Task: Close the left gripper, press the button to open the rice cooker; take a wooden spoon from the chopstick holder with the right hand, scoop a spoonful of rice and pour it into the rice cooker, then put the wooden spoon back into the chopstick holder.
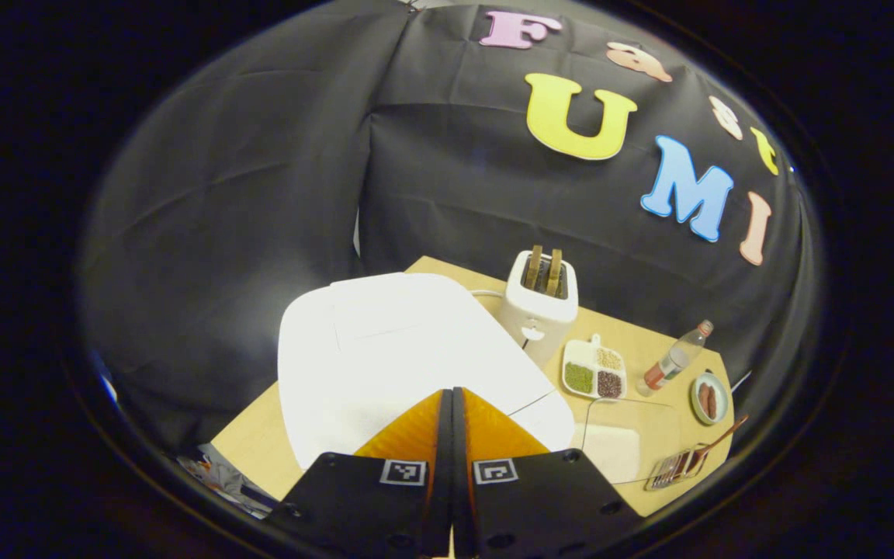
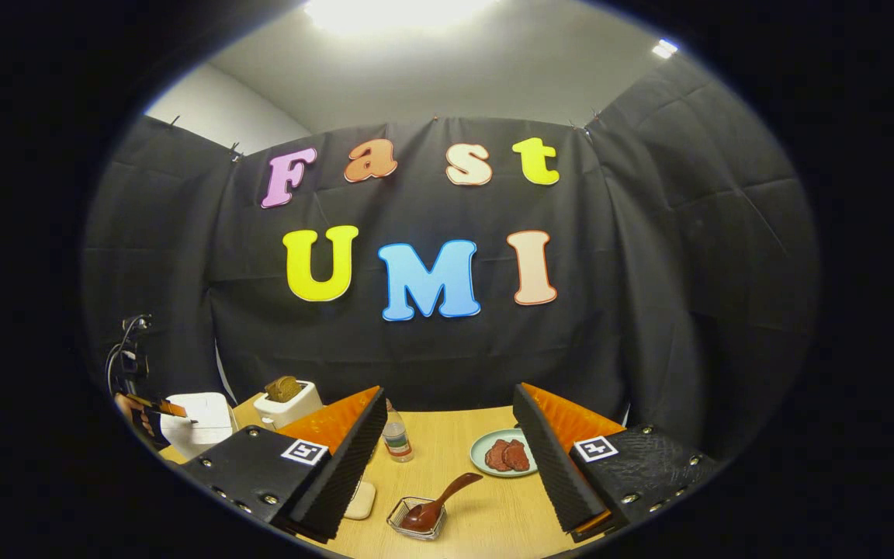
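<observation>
My left gripper is shut with nothing between its fingers, its tips just over the front of the white rice cooker, whose lid is down. Whether the tips touch it I cannot tell. In the right gripper view the rice cooker sits at the far left with the left gripper and a hand at it. My right gripper is open and empty above the table. Below and between its fingers a wooden spoon leans in the wire chopstick holder. A clear container of rice lies beside the holder.
A white toaster with toast stands behind the cooker. A divided dish of beans, a bottle and a plate of sausage slices sit on the wooden table. Black cloth walls close the back and sides.
</observation>
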`<state>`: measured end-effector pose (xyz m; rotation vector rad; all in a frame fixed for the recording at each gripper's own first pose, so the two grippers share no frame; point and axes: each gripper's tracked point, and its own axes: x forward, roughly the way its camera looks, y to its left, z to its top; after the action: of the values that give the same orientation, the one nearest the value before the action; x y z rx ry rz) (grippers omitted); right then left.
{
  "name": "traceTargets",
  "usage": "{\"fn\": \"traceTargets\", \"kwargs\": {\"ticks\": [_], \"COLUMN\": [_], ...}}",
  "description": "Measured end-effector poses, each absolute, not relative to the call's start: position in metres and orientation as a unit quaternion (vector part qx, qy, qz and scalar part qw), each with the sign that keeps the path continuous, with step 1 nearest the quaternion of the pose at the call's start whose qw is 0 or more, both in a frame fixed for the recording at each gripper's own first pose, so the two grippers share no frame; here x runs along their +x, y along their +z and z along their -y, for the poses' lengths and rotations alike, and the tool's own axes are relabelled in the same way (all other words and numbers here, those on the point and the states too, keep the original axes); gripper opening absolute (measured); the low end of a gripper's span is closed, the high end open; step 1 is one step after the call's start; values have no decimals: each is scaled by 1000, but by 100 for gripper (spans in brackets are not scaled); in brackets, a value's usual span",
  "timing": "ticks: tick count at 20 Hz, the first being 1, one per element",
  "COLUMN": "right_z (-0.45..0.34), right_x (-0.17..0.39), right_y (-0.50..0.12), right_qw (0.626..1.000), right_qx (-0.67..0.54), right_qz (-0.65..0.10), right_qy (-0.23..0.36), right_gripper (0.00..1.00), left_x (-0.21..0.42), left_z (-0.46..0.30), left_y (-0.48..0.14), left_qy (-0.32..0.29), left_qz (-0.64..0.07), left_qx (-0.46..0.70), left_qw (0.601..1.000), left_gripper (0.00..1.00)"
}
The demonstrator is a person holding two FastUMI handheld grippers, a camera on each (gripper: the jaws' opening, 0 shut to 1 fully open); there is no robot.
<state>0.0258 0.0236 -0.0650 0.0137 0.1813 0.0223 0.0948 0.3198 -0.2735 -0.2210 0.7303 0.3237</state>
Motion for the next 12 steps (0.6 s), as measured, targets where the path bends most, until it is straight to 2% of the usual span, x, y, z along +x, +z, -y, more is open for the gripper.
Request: {"fn": "traceTargets", "kwargs": {"ticks": [2,7,12], "right_z": [-24,-30,-34], "right_x": [25,25,24], "right_y": [-67,-67,-65], "right_qw": [995,996,996], "right_qx": [7,-4,-2], "right_qz": [-95,-90,-89], "right_qy": [10,18,28], "right_gripper": [96,99,99], "left_x": [97,97,108], "left_z": [-325,-323,-329], "left_y": [-286,-292,-252], "left_qy": [162,161,176], "left_qz": [-368,-377,-328], "left_qx": [-106,-74,-32], "left_qw": [909,909,928], "left_gripper": [9,8,9]}}
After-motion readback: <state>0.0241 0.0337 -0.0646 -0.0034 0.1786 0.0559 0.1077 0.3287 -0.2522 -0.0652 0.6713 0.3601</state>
